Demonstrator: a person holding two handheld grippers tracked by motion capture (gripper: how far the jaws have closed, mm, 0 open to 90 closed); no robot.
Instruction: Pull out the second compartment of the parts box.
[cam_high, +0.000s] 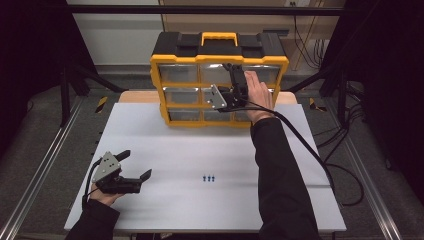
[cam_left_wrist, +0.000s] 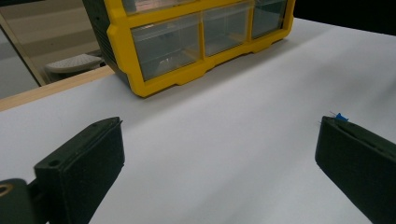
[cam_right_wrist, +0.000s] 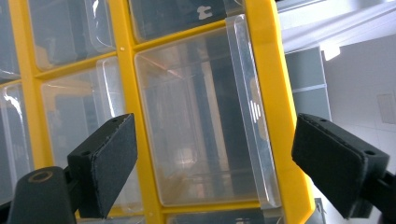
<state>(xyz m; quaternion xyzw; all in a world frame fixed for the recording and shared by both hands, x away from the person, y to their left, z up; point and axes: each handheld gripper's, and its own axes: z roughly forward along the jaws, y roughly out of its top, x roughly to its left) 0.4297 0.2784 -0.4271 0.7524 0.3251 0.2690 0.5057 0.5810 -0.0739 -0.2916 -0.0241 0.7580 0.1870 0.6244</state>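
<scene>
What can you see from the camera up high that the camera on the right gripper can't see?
Only the high view takes in the white table top, the tiny blue parts lying on it, the left gripper resting open, the person's right hand and the organizer's yellow handle. Only the right gripper view gives a close look through one clear drawer, with its own black fingers wide apart on either side. Both share the yellow drawer organizer.
</scene>
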